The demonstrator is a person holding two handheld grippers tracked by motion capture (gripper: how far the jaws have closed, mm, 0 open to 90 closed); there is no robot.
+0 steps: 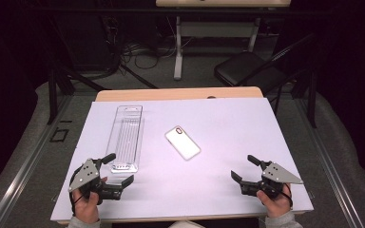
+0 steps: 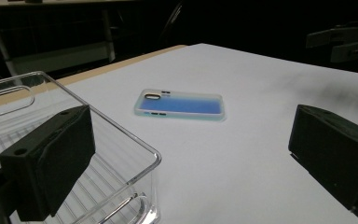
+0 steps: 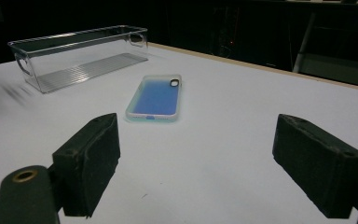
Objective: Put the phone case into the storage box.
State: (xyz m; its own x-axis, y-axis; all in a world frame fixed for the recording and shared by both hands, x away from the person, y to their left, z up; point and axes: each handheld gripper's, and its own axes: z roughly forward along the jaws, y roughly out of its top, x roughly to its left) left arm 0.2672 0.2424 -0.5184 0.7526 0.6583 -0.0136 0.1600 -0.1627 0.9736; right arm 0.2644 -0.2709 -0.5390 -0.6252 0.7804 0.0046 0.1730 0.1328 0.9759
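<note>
The translucent phone case with a blue inside (image 1: 183, 142) lies flat near the middle of the white worktop (image 1: 228, 118), just beside the clear plastic oblong bin (image 1: 126, 137). The left gripper (image 1: 116, 168) and the right gripper (image 1: 244, 168) both have spread, empty jaws, well apart from the case.

High cam looks down; both gripper cams low, sharing phone case (image 1: 182, 142).

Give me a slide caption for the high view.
Both open grippers, left and right, rest near the table's front edge; phone case beside clear bin.
</note>
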